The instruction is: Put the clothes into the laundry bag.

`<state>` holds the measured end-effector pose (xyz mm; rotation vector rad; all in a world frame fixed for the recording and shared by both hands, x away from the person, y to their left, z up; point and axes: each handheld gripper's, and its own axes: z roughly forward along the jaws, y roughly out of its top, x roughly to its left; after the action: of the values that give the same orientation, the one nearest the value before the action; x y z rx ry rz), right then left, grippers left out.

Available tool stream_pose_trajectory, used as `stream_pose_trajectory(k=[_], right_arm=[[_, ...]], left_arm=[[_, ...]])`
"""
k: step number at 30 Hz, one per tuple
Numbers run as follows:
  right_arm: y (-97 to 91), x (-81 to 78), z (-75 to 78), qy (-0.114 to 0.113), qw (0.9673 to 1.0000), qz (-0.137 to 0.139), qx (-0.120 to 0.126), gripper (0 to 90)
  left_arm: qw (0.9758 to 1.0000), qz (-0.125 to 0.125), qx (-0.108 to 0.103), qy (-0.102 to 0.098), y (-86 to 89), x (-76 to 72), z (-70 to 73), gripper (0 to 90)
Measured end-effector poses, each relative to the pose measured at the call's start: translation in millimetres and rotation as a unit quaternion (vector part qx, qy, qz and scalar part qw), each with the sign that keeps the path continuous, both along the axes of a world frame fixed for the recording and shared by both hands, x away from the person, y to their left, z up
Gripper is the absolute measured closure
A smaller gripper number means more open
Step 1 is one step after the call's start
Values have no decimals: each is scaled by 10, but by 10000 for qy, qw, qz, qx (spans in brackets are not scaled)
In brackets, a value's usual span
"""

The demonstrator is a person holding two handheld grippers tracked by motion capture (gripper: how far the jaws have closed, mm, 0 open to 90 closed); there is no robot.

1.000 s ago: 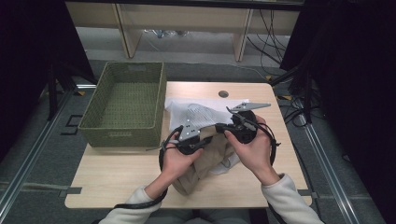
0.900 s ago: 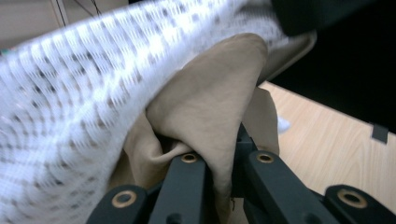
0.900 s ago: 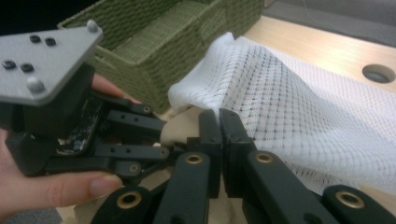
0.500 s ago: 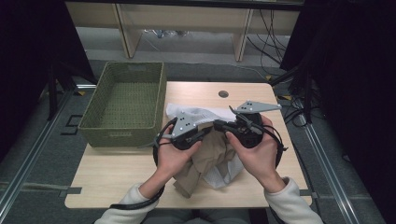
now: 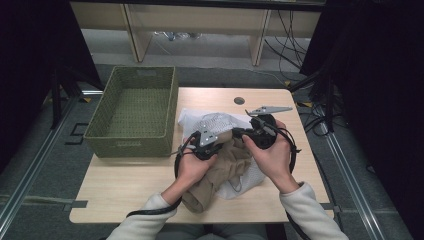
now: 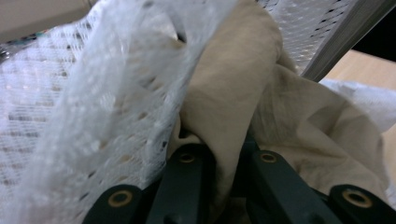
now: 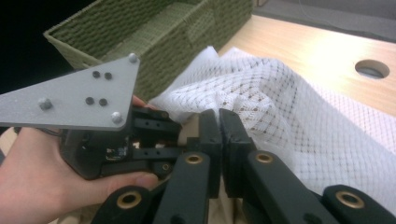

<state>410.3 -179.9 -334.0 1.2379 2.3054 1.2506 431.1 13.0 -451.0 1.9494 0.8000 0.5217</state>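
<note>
Stuffing tan cloth (image 6: pixel 233 93) into white mesh bag (image 7: pixel 280 107). Our left gripper (image 6: pixel 224 158) pinches cloth, jaws just easing apart. Right gripper (image 7: pixel 219 135) beside it clamps bag edge. Next we push cloth deeper, away from jaws.

We record the mesh laundry bag (image 5: pixel 210 122) as white, an open net with a diamond-shaped hole pattern, seen clearly in the right gripper view (image 7: pixel 280 107). The garment (image 5: pixel 220 172) bunched with it is plain beige, without print; in the left gripper view (image 6: pixel 243 93) it reads as pale tan. The woven basket (image 5: pixel 132 145) is olive green throughout, with a tight, even weave texture. The table (image 5: pixel 125 185) is light wood with a fine grain. Both grippers are black; the left gripper (image 5: pixel 220 145) and right gripper (image 5: pixel 240 134) each carry a grey three-cornered plate. Brass-coloured rivets mark the jaw links. The person's sleeves (image 5: pixel 310 210) are off-white.
</note>
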Motion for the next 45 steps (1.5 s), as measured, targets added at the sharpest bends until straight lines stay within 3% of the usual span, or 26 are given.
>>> stream_pose_trajectory(k=[4,9,12,15,17,19,20,22,23,24,25,26,27,30,34,35,37,43,45], right_arm=[[25,24,-43,178,9998,-38,-20,898],[53,26,-63,204,9998,24,-77,898],[55,22,-62,249,9997,-35,-81,898],[52,44,-74,99,9999,-13,-47,898],[43,35,-58,165,9998,-32,-74,898],[39,34,-56,162,9998,-1,-80,898],[45,30,-61,142,9999,-41,-53,898],[49,24,-62,199,9998,-61,-42,898],[49,39,-73,177,9998,-12,-60,898],[51,34,-71,250,9996,-31,-86,898],[51,34,-71,250,9996,-31,-86,898],[60,42,-83,286,9995,3,-109,898],[60,42,-83,286,9995,3,-109,898],[56,48,-89,258,9996,-19,-125,898],[41,52,-127,255,9995,30,-169,898],[61,33,-143,300,9995,-97,-71,898],[34,30,-135,370,9991,-37,-184,898],[37,6,-137,430,9989,-111,-168,898],[34,20,-149,399,9990,-76,-195,898]], left_arm=[[9999,-29,-49,101,8,-21,-9,781],[9993,-160,-207,251,79,-140,27,502],[9988,-279,-264,305,231,-345,116,356],[9982,-441,-110,386,335,-506,149,248],[9974,-547,68,457,393,-591,137,210],[9972,-571,104,467,404,-631,111,199],[9948,-744,440,540,436,-685,56,181],[9908,-910,751,669,420,-710,-58,176],[9908,-910,751,669,420,-710,-58,173],[9878,-935,941,814,384,-687,-199,174],[9878,-935,941,814,384,-687,-199,176],[9858,-857,1013,1029,328,-658,-327,184],[9858,-857,1013,1029,328,-658,-327,201],[9827,-955,1085,1157,233,-601,-466,308],[9813,-1000,1067,1255,172,-583,-539,428],[9824,-989,1008,1226,163,-582,-547,470],[9820,-1047,1010,1201,155,-573,-555,539],[9818,-1097,914,1255,172,-558,-566,708],[9833,-1044,831,1233,174,-555,-583,756]])
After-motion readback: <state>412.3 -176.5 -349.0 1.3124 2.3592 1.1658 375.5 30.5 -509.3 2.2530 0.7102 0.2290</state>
